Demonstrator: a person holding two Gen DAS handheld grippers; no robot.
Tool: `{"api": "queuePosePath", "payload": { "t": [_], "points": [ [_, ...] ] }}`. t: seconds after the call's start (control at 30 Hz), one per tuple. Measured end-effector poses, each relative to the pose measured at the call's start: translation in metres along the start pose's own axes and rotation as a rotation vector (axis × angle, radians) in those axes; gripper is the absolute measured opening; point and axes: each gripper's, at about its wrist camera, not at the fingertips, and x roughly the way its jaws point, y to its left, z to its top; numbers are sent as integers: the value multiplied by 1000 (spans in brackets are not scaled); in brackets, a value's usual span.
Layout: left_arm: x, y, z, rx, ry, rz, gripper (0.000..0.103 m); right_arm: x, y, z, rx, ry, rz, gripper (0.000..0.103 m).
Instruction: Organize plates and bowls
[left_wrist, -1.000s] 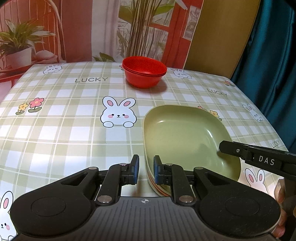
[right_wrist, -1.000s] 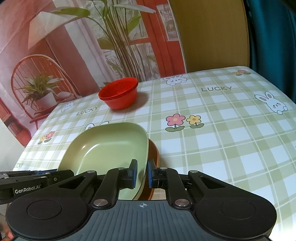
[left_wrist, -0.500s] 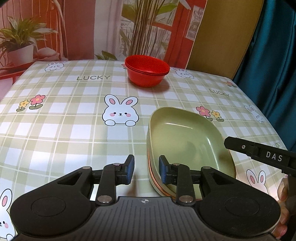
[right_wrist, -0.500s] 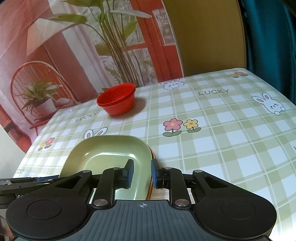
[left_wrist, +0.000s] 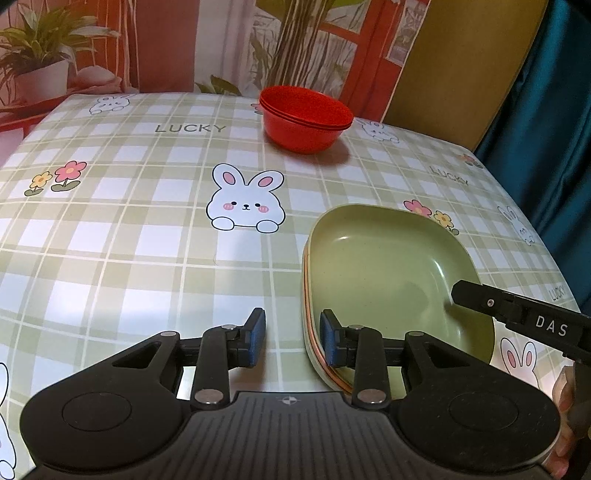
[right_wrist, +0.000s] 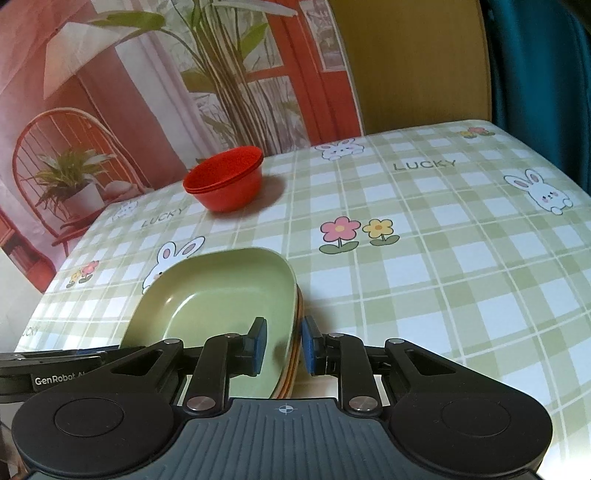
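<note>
So compared with a second ago, both my pairs of jaws have let go of the plate stack (left_wrist: 388, 273). Back then each was pinched on a near edge of it; now the left gripper (left_wrist: 291, 338) is still opening, with one pad hanging over bare tablecloth and the other just inside the green plate's left rim, nothing pressed. My right gripper (right_wrist: 282, 345) has a narrow gap straddling the stack's right rim, and as far as I can see the pads aren't squeezing it.

My read is that the stack is placed and sitting on the table (left_wrist: 147, 258) by its own weight, so the plate part looks done. The red bowls (left_wrist: 304, 123) are already nested together well apart at the far side, near the backdrop.

Orientation: the plates are roundish rectangles, lying flat, open side up, green on top with orange edges peeking out underneath. The long axis runs from my near side away toward the far edge of the table, angled a bit to the right in the left view. The stack sits near the front right part of the table.
</note>
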Motion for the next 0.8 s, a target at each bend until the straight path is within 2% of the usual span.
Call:
{"api": "queuePosePath", "payload": {
  "t": [0.1, 0.3, 0.63, 0.8],
  "points": [
    [-4, 1, 5, -3, -18, 12, 35, 0, 0, 0, -2, -4, 2, 20],
    [-29, 1, 26, 26, -115, 29, 35, -8, -4, 10, -6, -50, 11, 20],
    [-72, -6, 69, 51, -278, 15, 35, -36, -16, 50, -34, -172, 4, 21],
    [-81, -8, 82, 52, -329, 19, 35, -45, -22, 71, -58, -221, -9, 21]
  ]
}}
